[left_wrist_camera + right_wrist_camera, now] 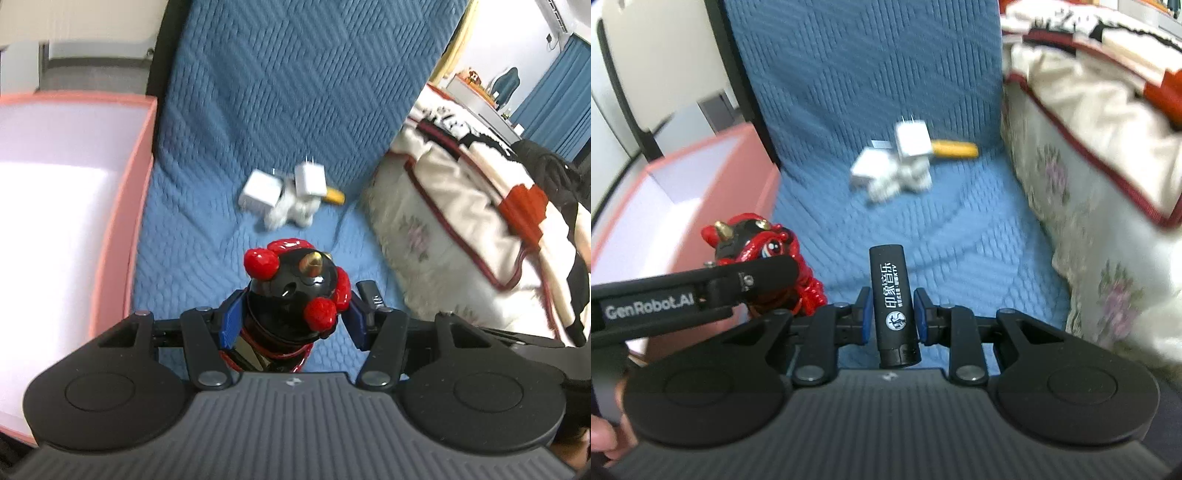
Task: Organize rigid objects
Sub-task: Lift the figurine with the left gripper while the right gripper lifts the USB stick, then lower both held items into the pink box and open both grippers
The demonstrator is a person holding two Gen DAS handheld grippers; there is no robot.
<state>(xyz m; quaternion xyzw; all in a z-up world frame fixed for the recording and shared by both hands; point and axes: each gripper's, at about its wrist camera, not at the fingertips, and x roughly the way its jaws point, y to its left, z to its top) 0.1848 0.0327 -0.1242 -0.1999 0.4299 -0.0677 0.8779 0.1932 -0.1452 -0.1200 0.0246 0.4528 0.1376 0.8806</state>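
Note:
My left gripper (pixel 291 317) is shut on a red and black lion figurine (pixel 295 291) with gold horns, held above the blue quilted mat (pixel 280 110); the figurine also shows in the right wrist view (pixel 757 251) beside the pink box. My right gripper (pixel 891 314) is shut on a black cylindrical lighter-like stick (pixel 892 302) with white print. A pink box (pixel 122 221) with a white inside stands at the left, and shows in the right wrist view (pixel 738 162) too. Two white plug adapters (pixel 280 184) lie on a white fluffy toy, with a yellow stick (pixel 334 195) beside them.
A cream and red floral blanket (pixel 461 221) is heaped at the right of the mat, also in the right wrist view (pixel 1089 166). The adapters and yellow stick (pixel 955 148) lie mid-mat ahead. A desk and blue curtains stand far back right.

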